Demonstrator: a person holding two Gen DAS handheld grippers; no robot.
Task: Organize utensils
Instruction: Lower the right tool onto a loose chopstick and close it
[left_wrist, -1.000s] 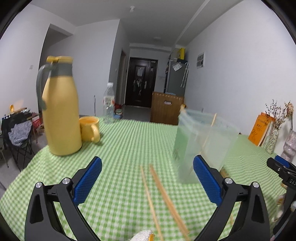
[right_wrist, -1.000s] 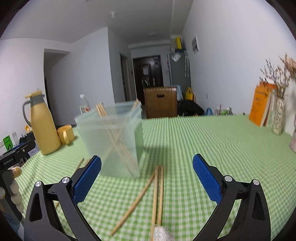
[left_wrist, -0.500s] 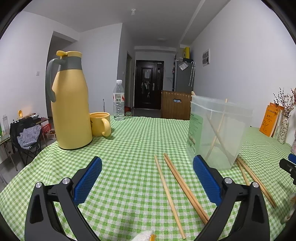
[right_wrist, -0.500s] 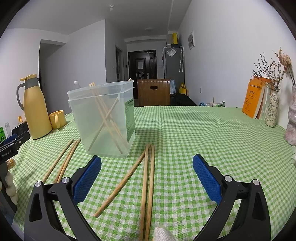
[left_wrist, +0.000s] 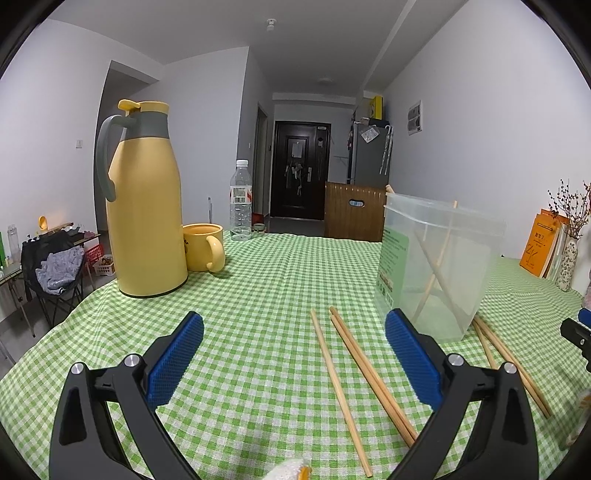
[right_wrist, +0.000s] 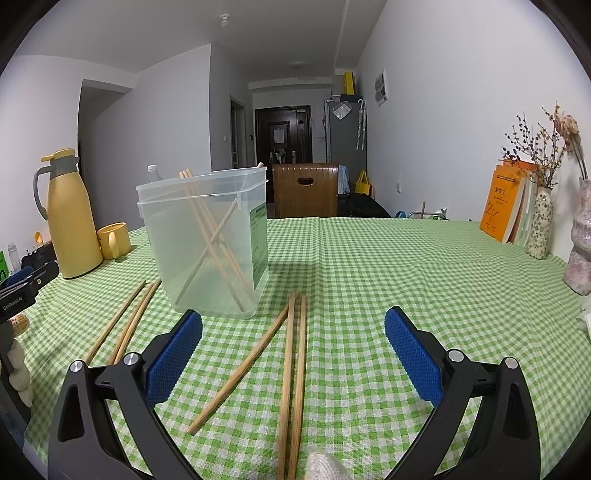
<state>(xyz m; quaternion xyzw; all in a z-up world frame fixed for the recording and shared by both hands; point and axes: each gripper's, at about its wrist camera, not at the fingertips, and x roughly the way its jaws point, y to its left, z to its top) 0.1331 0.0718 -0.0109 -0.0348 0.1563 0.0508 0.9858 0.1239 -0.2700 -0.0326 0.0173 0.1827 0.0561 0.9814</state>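
Observation:
A clear plastic tub (right_wrist: 207, 243) stands on the green checked tablecloth (right_wrist: 388, 280) with several wooden chopsticks leaning inside; it also shows in the left wrist view (left_wrist: 439, 266). Three loose chopsticks (right_wrist: 291, 354) lie in front of my right gripper (right_wrist: 293, 325), which is open and empty just above the cloth. Three more chopsticks (left_wrist: 354, 369) lie in front of my left gripper (left_wrist: 293, 326), also open and empty. Two further chopsticks (left_wrist: 506, 362) lie right of the tub in the left wrist view.
A tall yellow thermos jug (left_wrist: 146, 203) and a yellow mug (left_wrist: 203, 247) stand at the left, a water bottle (left_wrist: 241, 203) behind. An orange book (right_wrist: 504, 199), a flower vase (right_wrist: 541, 221) and a pink ornament (right_wrist: 580, 240) stand along the right wall.
Both views have steadied and sunk a little toward the table. The tub and chopsticks now appear sharper and nearer. Both grippers stayed open.

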